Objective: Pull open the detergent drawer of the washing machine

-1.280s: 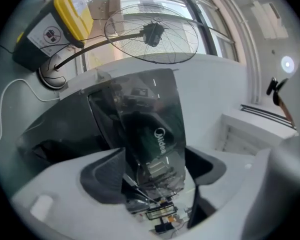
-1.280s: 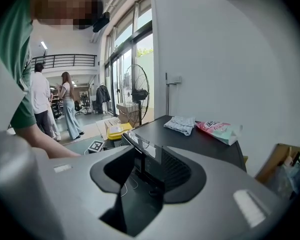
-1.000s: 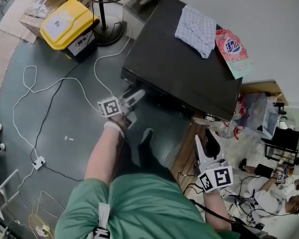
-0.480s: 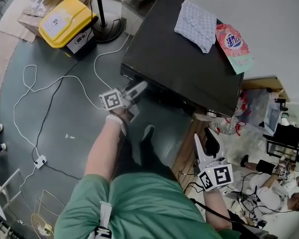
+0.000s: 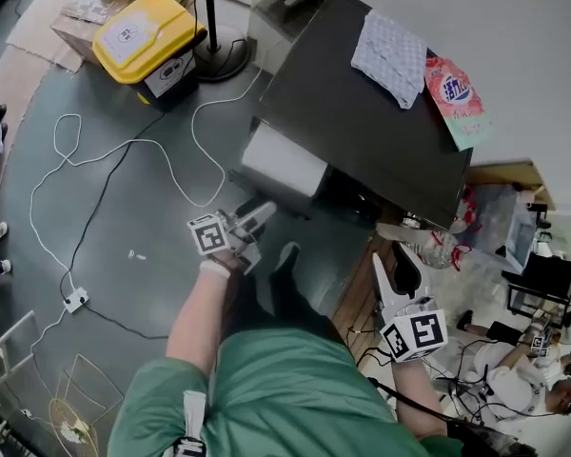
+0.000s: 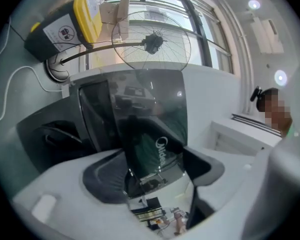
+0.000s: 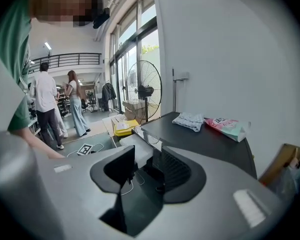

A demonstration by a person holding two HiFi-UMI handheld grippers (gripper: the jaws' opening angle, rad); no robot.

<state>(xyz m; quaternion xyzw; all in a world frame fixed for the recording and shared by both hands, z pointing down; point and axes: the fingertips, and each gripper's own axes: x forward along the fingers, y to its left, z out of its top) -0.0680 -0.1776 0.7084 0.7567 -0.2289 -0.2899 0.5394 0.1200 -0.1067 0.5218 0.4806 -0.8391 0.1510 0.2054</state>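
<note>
The black washing machine point(image 5: 362, 131) stands ahead of me with its detergent drawer point(image 5: 284, 160) pulled out, white top showing. My left gripper point(image 5: 259, 213) is at the drawer's front. In the left gripper view the glossy dark front panel point(image 6: 155, 134) fills the gap between the jaws of that gripper point(image 6: 157, 176), which are closing on it. My right gripper point(image 5: 397, 276) hangs at the lower right, apart from the machine, open with nothing between its fingers. The right gripper view looks over its open jaws point(image 7: 142, 171) at the machine point(image 7: 200, 139) and the drawer point(image 7: 140, 146).
A checked cloth point(image 5: 395, 55) and a pink detergent bag point(image 5: 455, 98) lie on the machine's top. A yellow-lidded box point(image 5: 147, 36) and a fan's base point(image 5: 224, 60) stand at the back left. A white cable point(image 5: 124, 150) trails across the floor to a power strip point(image 5: 74, 300). A person point(image 5: 523, 388) sits at the lower right.
The detergent drawer has slid out of the machine's front, and the left gripper has drawn back toward me with it. The right gripper has stayed put.
</note>
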